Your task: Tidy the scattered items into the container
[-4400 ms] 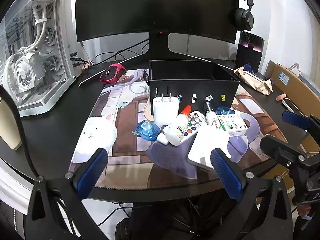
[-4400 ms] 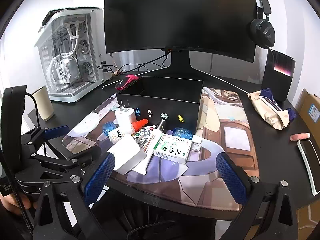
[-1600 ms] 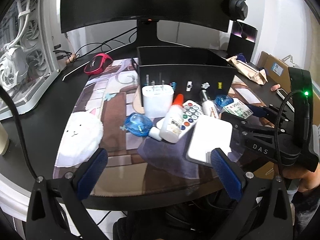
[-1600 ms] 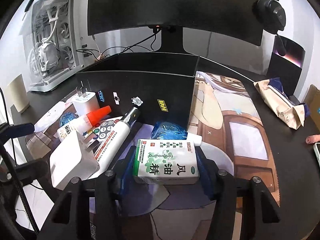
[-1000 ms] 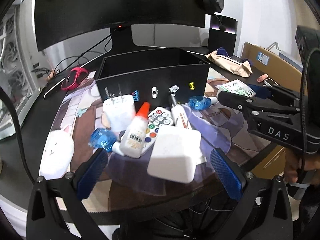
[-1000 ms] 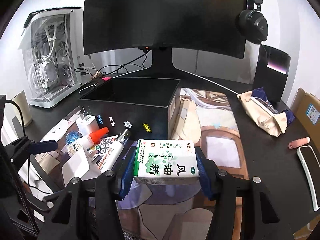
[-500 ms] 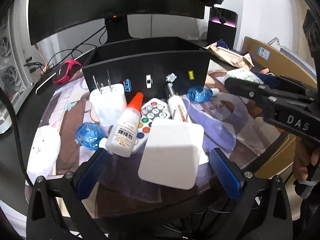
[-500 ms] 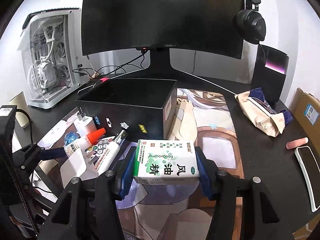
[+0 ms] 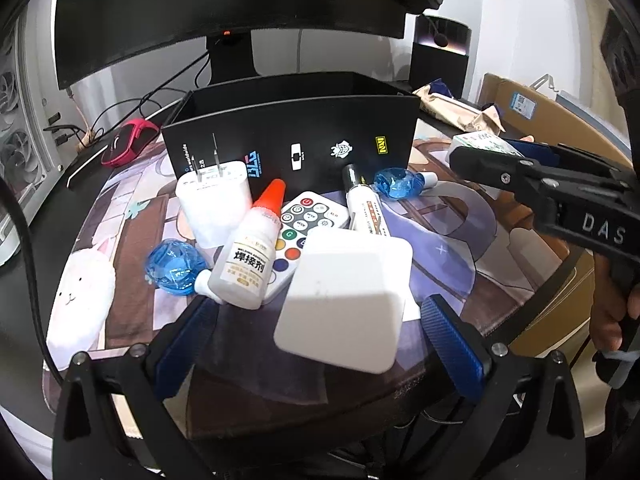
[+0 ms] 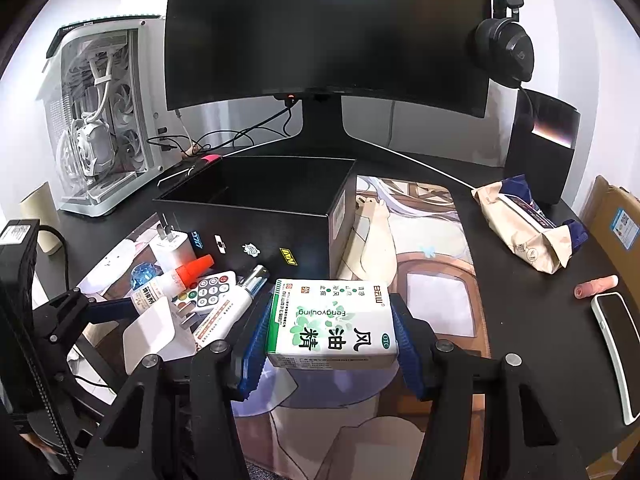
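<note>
My right gripper (image 10: pixel 330 340) is shut on a green-and-white medicine box (image 10: pixel 332 322) and holds it above the mat, right of and in front of the open black box (image 10: pixel 260 192). The medicine box also shows in the left wrist view (image 9: pixel 480 144). My left gripper (image 9: pixel 316 340) is open, its blue fingers either side of a white square block (image 9: pixel 344 300). Behind it lie a glue bottle with an orange cap (image 9: pixel 254 248), a white plug charger (image 9: pixel 214 200), a remote (image 9: pixel 308 224), a white tube (image 9: pixel 364 208) and two blue tape dispensers (image 9: pixel 172 268) (image 9: pixel 396 184). The black box (image 9: pixel 296 136) stands behind them.
A monitor (image 10: pixel 328 36) stands behind the box, a white PC case (image 10: pixel 100 120) at the left. A paper bag (image 10: pixel 524 224), a speaker (image 10: pixel 540 144), a phone (image 10: pixel 616 344) and a cardboard carton (image 10: pixel 616 224) are at the right. A red mouse (image 9: pixel 128 140) lies left of the box.
My right gripper closed on the medicine box, lifted it off the mat and raised it toward the black box. My left gripper moved in close over the white block.
</note>
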A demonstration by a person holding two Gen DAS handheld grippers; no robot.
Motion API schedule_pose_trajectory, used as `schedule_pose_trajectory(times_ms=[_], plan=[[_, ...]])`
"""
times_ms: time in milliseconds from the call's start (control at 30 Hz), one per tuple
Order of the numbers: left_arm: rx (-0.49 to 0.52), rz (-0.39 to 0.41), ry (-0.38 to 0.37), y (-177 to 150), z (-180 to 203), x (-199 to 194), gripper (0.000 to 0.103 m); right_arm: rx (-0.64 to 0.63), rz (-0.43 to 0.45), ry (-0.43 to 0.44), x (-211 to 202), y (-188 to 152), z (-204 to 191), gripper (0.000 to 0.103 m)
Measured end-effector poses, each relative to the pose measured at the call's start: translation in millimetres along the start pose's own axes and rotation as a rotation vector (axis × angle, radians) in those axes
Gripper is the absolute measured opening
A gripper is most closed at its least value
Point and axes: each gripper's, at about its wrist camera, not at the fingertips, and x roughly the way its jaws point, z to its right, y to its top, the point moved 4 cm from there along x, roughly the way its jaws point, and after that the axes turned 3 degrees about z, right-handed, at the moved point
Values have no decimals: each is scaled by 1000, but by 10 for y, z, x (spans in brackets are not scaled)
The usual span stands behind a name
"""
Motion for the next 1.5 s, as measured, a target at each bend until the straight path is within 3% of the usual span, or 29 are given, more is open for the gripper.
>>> schedule_pose_trajectory(times_ms=[100,200,267,333,367,767,1500], plan=[[3,4,-7,4,-9,-12,102,-3,3,2,-12,6,-7,56],[7,10,-14,16,-4,-37,91,-2,-1,1,-10,2,-9,56],[19,16,-30,26,15,-62,71,-1,-6,2,2,-3,-3,56],[26,17,-37,34,18,-77,58,1,-9,2,13,-8,0,56],[27,18,-49,37,23,-85,44,1,-10,2,16,-10,0,56],[24,30,-59,76,-10,-233,43,-7,-8,9,9,-1,-17,56],[-2,113,12,303,-220,-524,43,-31,42,39,-189,132,-145,56]])
